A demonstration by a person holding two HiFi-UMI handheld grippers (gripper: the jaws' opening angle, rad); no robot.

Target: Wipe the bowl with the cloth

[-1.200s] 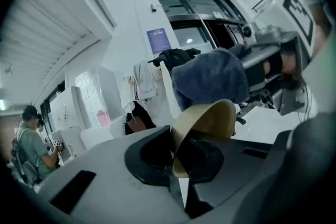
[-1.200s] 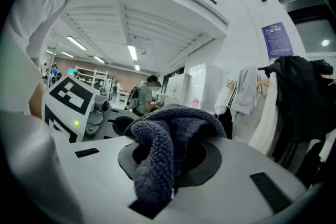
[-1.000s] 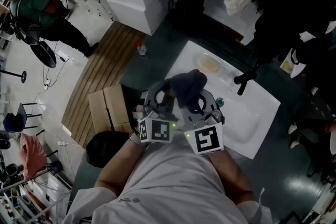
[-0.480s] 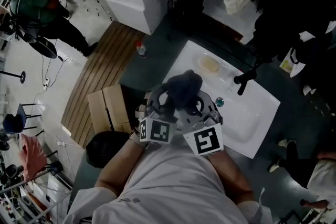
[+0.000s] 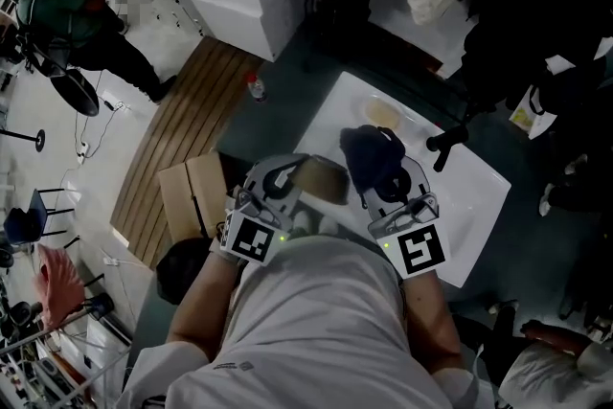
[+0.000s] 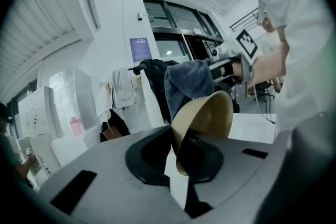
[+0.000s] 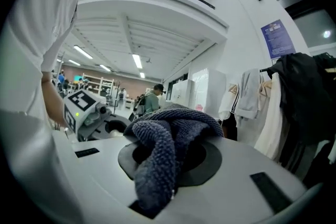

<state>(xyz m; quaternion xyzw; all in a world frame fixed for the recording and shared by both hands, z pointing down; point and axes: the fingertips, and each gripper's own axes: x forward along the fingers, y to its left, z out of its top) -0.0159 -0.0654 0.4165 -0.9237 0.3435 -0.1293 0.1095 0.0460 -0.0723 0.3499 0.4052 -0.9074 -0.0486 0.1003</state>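
A tan bowl [image 5: 324, 179] is held up on its side by its rim in my left gripper [image 5: 287, 182], which is shut on it; in the left gripper view the bowl [image 6: 206, 118] rises from the jaws, its hollow facing right. My right gripper [image 5: 388, 177] is shut on a dark blue-grey cloth [image 5: 372, 155], bunched over its jaws. That cloth [image 7: 167, 150] fills the middle of the right gripper view. Cloth and bowl are apart, a short gap between them, both above the white sink counter [image 5: 474, 220].
A black tap [image 5: 445, 145] stands at the sink's far right. A pale sponge or soap dish [image 5: 383, 116] lies on the counter behind the cloth. A cardboard box [image 5: 196, 196] and wooden slats [image 5: 182, 134] are on the floor to the left. People stand around.
The two grippers were together with the cloth pressed on the bowl. They have now drawn apart, the left with the bowl going left, the right with the cloth going right.
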